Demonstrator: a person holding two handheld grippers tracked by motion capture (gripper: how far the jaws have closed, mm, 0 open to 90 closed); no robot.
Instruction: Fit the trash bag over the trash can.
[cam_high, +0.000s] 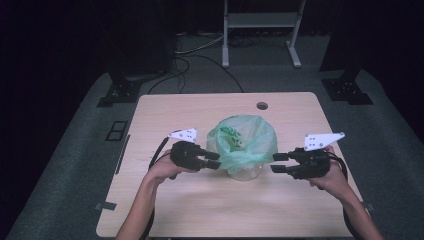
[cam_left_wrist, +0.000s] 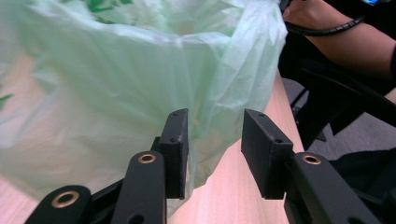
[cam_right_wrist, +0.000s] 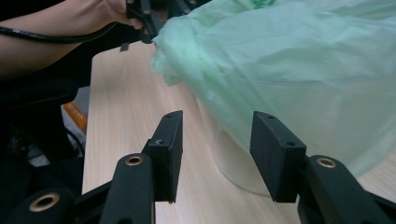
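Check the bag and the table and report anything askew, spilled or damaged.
Nothing spilled or torn. The green bag lines a clear container and drapes loosely, crumpled, over its rim, hanging lower toward the left claw. Both claws, right included, stand open beside it, holding nothing.

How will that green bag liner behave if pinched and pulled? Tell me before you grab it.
The green bag liner looks thin and crinkled, so it will probably be floppy and stretch or tear. It drapes over a pale container; pulling sideways could tip that. Both the left gripper and the right gripper are open.
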